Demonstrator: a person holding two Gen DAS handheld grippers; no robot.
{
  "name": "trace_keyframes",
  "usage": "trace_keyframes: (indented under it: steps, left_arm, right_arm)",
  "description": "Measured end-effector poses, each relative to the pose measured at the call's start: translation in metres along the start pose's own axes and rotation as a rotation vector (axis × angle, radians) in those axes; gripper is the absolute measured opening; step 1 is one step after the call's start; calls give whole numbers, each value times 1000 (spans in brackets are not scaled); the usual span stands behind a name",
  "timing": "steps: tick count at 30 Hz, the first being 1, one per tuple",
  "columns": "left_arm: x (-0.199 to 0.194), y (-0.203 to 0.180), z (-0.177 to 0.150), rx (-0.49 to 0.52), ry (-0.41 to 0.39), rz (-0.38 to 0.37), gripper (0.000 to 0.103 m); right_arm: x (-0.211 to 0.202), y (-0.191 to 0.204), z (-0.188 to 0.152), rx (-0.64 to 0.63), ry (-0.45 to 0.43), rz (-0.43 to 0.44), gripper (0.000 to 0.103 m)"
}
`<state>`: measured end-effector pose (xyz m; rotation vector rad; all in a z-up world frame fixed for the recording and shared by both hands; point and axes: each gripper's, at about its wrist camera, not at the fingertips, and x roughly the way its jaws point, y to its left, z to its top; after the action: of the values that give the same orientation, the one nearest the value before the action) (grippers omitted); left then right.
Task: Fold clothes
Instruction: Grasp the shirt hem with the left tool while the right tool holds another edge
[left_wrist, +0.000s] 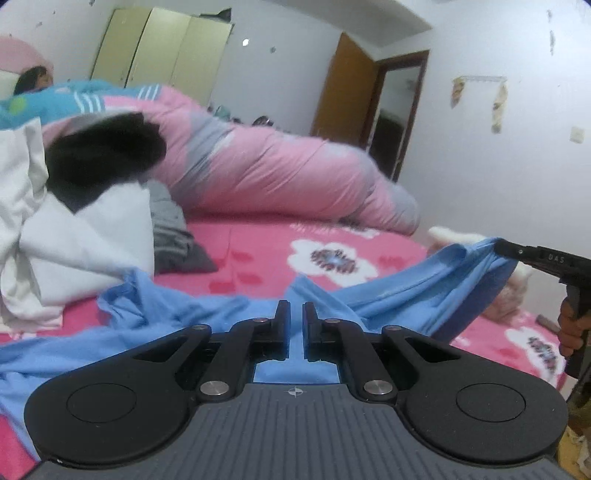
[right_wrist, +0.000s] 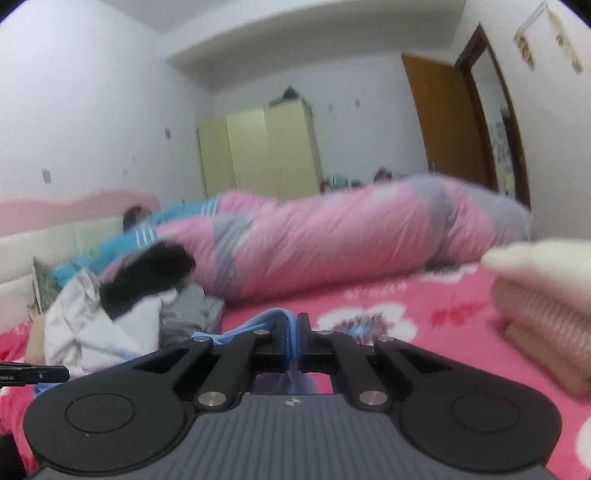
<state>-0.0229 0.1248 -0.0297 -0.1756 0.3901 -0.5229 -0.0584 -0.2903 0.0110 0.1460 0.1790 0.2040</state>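
A light blue garment (left_wrist: 406, 295) lies crumpled across the pink flowered bed sheet (left_wrist: 266, 254). My left gripper (left_wrist: 294, 308) hovers just above it with its jaws a narrow gap apart and nothing between them. My right gripper (right_wrist: 294, 321) is shut on a bunched edge of the blue garment (right_wrist: 273, 319). In the left wrist view the right gripper (left_wrist: 502, 245) shows at the right, lifting that edge off the bed.
A pile of white, black and grey clothes (left_wrist: 74, 206) sits at the left. A pink quilt (left_wrist: 280, 173) lies across the back, with a person (left_wrist: 35, 77) by the headboard. Folded pink and cream items (right_wrist: 546, 314) sit at the right. A wardrobe (right_wrist: 258, 151) and door (right_wrist: 443, 118) stand behind.
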Motion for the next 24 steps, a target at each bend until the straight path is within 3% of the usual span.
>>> trace_keyframes:
  steps: [3,4,5,8,12,16,20,24]
  left_arm:
    - [1,-4,-1,-33,49,-47,7]
    - [6,-7,-2,-38,68,-59,12]
    - [14,-11,-4,-41,91,-71,28]
    - [41,-26,-8,-49,155,-102,57]
    - [83,-55,-15,-12,226,-62,66]
    - [111,-66,-27,-14,290,6,63]
    - [116,-68,-41,-6,347,79,25]
    - [94,-53,-40,-119,301,84,10]
  right_arm:
    - [-29,3,11,7,-68,-18,3]
    - [-36,5,10,9,-82,-22,3]
    - [-42,6,8,11,-89,-30,3]
    - [-44,0,-9,47,-45,-73,3]
    - [-39,-12,-34,128,32,-110,3]
    - [-43,-19,-49,183,46,-117,3]
    - [-46,-27,-58,251,40,-113,3]
    - [-43,-34,-64,285,45,-114,3]
